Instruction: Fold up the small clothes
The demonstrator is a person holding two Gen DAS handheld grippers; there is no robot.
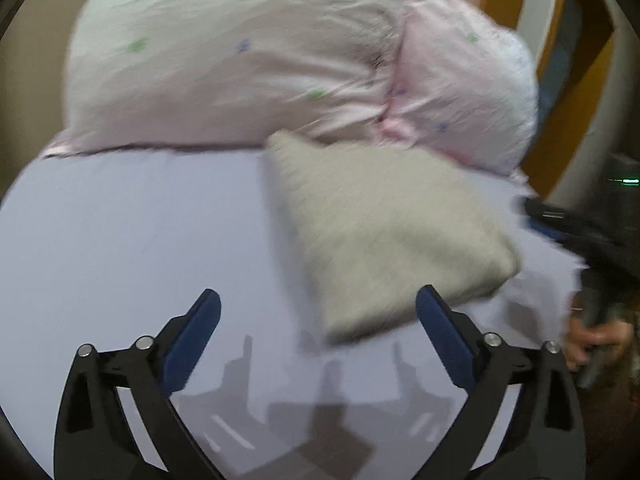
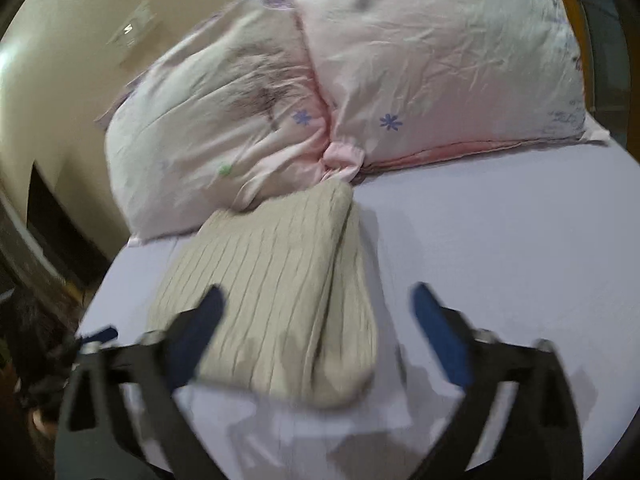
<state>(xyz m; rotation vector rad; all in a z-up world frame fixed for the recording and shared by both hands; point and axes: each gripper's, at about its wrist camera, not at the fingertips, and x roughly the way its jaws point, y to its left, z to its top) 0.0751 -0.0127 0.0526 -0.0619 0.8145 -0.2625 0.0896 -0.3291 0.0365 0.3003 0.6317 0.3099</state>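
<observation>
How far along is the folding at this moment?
Done: the beige knit garment lies folded in a compact bundle on the lavender sheet, against the pillows. In hand: nothing; left claw and right claw are open, empty. Left: no other clothes visible.

Bed: a mattress under a smooth pale lilac sheet (image 1: 140, 220); it carries everything here
Folded garment: a beige ribbed knit (image 2: 280, 292) folded into a thick pad; lies flat on the sheet; its far corner touches the pillows
Pillows: two pale pink pillows with small blue and green flower prints; one (image 2: 208, 132) beside the other (image 2: 440, 60); both lie on the sheet at the far end, pressed together at their inner edges
Shadows: dark shapes fall on the near sheet (image 1: 320, 420)
</observation>
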